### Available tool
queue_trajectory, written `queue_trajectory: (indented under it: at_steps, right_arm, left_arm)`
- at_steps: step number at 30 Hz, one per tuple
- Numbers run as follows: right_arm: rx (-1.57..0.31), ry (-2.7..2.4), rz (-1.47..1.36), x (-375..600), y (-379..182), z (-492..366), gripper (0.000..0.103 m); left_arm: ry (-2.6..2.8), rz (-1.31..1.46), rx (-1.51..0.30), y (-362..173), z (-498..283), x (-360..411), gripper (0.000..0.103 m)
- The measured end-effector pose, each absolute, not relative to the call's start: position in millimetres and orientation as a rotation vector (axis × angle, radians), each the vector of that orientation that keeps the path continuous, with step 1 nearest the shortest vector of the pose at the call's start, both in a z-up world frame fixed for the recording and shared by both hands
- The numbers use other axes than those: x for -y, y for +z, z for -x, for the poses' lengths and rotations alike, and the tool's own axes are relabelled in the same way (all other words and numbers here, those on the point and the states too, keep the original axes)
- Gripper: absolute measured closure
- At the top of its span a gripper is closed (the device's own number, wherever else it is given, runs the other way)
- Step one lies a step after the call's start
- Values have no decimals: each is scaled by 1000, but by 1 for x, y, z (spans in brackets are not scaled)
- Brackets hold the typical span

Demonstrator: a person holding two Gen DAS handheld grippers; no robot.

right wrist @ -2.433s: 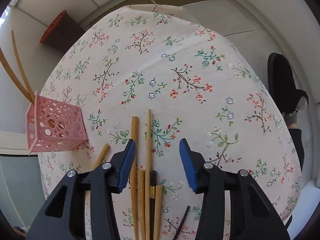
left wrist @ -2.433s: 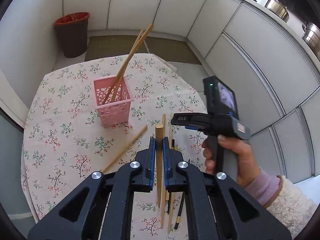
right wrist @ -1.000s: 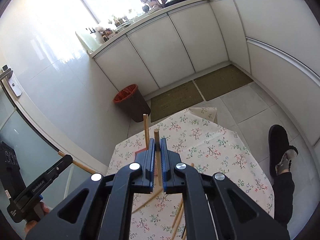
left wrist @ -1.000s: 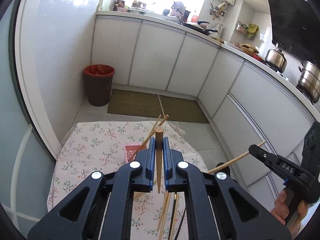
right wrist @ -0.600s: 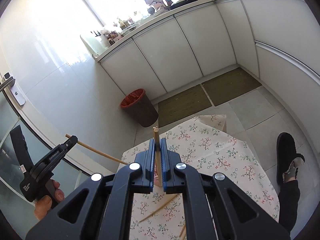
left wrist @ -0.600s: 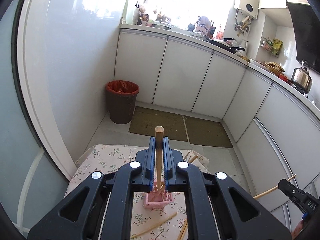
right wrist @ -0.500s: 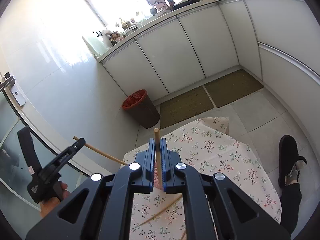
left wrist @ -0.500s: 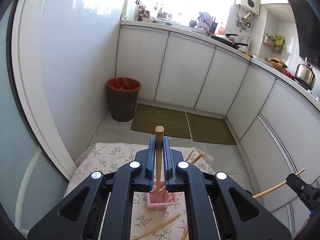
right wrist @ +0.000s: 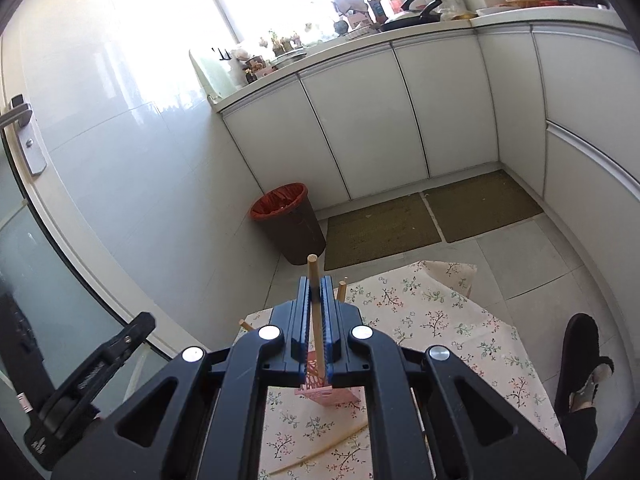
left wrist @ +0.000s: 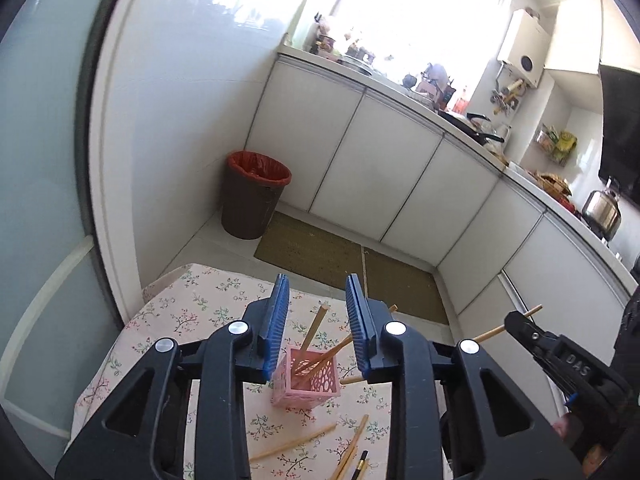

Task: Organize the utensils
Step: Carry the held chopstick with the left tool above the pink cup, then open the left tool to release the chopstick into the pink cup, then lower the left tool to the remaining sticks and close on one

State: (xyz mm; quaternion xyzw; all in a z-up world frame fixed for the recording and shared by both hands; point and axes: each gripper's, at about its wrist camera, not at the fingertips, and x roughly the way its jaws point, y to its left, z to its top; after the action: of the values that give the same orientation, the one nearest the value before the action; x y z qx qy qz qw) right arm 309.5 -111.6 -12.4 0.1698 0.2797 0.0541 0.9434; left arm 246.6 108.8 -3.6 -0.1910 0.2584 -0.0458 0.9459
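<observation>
The right hand-held gripper (right wrist: 316, 320) is pinched tight on one chopstick (right wrist: 314, 300) that stands almost straight up and down, and the pink basket (right wrist: 320, 384) sits right under its low end, in the lower middle of the right wrist view. So I think the stick just has to go down into the basket. The left hand-held gripper (left wrist: 318, 328) is wide open with nothing in it, right above the basket (left wrist: 306, 380), which already has sticks (left wrist: 316, 344) leaning in it, and more chopsticks (left wrist: 296, 442) lie flat on the surface (left wrist: 192, 312) at the bottom of the left wrist view.
</observation>
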Motion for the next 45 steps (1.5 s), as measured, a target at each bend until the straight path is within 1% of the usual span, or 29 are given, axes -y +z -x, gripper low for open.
queue_trajectory:
  at_steps: [3,7,10,11,18,20,21,22,23,25,26,27,28,29,31,32,33,34,36,39,45]
  right_arm:
    - [-579,107,-313,97,-27,-323,97]
    - [-582,93,-260,80,-51,-338,97]
    - [-598,95,-255,74,-65,-346,94]
    - [-607,98,-257,73,-68,-348,94]
    - [-572,81,-240,75,-53,-329,93]
    - [-567,76,-243,79,-49,-319,91]
    - [-566,71,-243,81,-48,-314,90]
    - [-564,65,-243,84,-48,-308,86]
    - [-561,57,-244,86,-49,-302,83]
    - [-556,37,-253,93,-50,-291,65]
    - [-552,24,-259,96,-51,-286,62]
    - [-549,12,-263,100,-52,-281,57]
    - [-547,2,-265,103,-54,-276,52]
    - [-545,-11,-265,106,-55,-272,48]
    - [-538,-48,-270,113,-60,-263,27]
    - [-533,-59,-280,118,-63,-259,22]
    - [-531,-69,-293,123,-66,-255,16]
    - [-535,-76,-305,128,-70,-251,12]
    - [-560,-84,-319,138,-79,-247,9]
    - [-602,-94,-340,151,-95,-240,7]
    - [-690,-123,-413,183,-131,-217,7]
  left_arm:
    - [-78,393,-542,-9,-243,-115,70]
    - [-61,355,-576,-19,-246,-115,69]
    - [-57,352,-595,-25,-249,-119,61]
    - [-53,346,-596,-26,-249,-119,60]
    - [-52,324,-619,-29,-248,-119,60]
    - [-57,313,-621,-27,-247,-117,55]
    - [-57,302,-618,-26,-245,-114,48]
    - [-54,292,-613,-25,-244,-112,45]
    - [-56,280,-605,-24,-242,-109,45]
    - [-65,251,-613,-25,-241,-102,44]
    - [-69,239,-620,-26,-241,-98,44]
    - [-71,228,-628,-28,-241,-95,41]
    - [-73,215,-636,-31,-242,-92,35]
    - [-76,196,-647,-33,-243,-87,32]
    - [-85,149,-676,-39,-245,-77,25]
    - [-92,124,-694,-43,-246,-72,23]
    - [-101,102,-712,-46,-248,-66,17]
    - [-109,85,-725,-50,-248,-62,13]
    - [-124,44,-747,-58,-249,-53,9]
    - [-152,-20,-789,-70,-253,-39,7]
    - [-219,-64,-888,-97,-263,-19,7]
